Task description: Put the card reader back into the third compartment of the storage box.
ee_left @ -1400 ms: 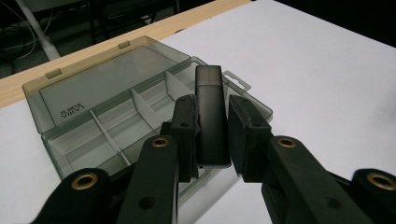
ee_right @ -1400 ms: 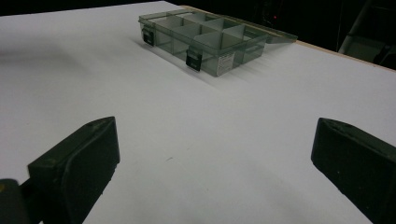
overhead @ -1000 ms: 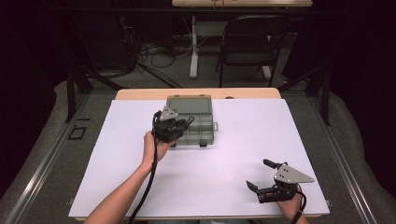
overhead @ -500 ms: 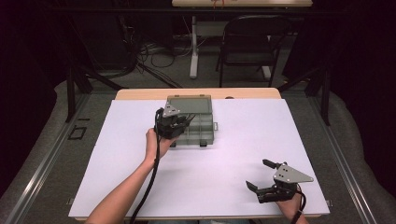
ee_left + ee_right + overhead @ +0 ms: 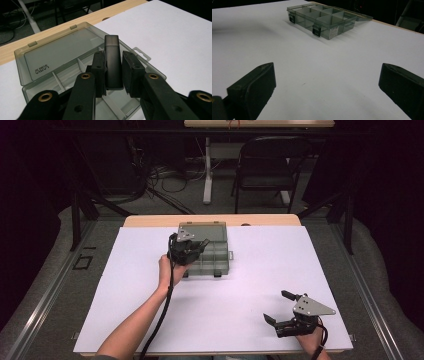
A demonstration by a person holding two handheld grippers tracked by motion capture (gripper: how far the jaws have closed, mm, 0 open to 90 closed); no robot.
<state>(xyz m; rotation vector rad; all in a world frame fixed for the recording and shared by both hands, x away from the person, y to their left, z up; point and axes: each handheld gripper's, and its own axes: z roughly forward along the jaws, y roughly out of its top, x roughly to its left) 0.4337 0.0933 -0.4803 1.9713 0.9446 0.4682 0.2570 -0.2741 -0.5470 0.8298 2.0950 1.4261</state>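
clear divided box [image 5: 62, 50] open, compartments bare; left gripper [image 5: 113, 72] clamps black stick [image 5: 112, 60] above it, long axis along jaws, pointing away; right gripper [image 5: 324, 85] spread wide.

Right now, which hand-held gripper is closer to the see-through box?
The left hand-held gripper. It hangs right over the box, clamping a small black stick. The right hand-held gripper sits far off near the table's front edge, jaws wide.
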